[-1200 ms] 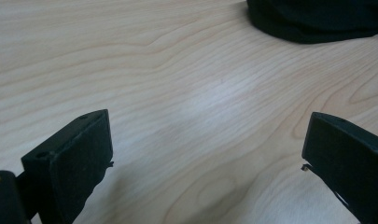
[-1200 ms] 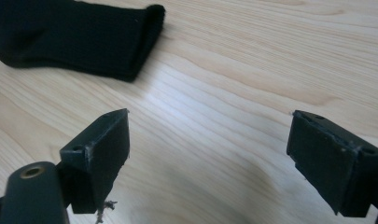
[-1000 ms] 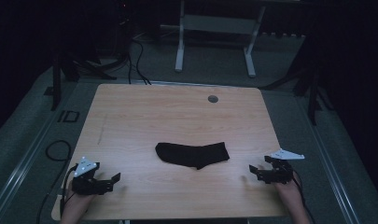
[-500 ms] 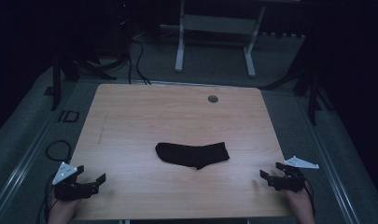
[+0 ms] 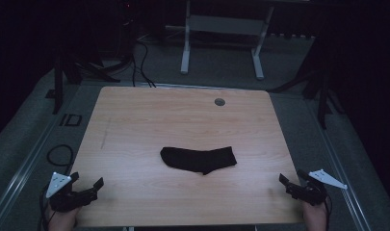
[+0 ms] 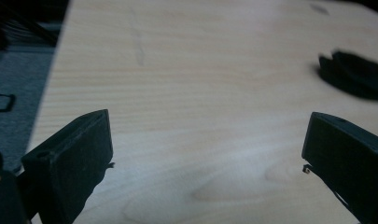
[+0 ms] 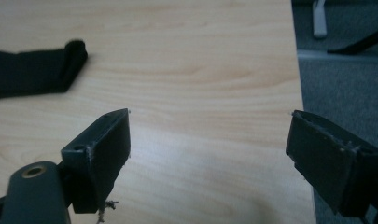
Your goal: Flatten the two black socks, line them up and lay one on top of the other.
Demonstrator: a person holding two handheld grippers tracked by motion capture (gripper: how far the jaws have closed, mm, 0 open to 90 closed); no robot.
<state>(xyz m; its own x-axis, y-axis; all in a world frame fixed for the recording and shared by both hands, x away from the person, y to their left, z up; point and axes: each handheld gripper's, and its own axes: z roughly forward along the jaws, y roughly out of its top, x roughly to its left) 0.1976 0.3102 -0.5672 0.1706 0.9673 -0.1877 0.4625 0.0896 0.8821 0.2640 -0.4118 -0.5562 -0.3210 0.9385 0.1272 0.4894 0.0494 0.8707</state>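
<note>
near: 2 grippers, left gripper (image 5: 86, 188) at near-left table corner, right gripper (image 5: 292, 182) at near-right corner, jaws of both spread, nothing held | mid: 1 black sock (image 5: 198, 159) flat at table (image 5: 135, 120) centre, well apart from both | far: 1 round hole (image 5: 219, 102)

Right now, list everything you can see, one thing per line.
sock: one, black, lying flat at the middle of the table, touched by neither gripper
table: one, light wood, centre of the high view
round hole: one, grey, near the table's far edge
metal frame: one, pale grey, on the floor beyond the table
cables: several, black, on the floor at far left
left gripper: one, black, near left corner, jaws open
right gripper: one, black, near right corner, jaws open
</note>
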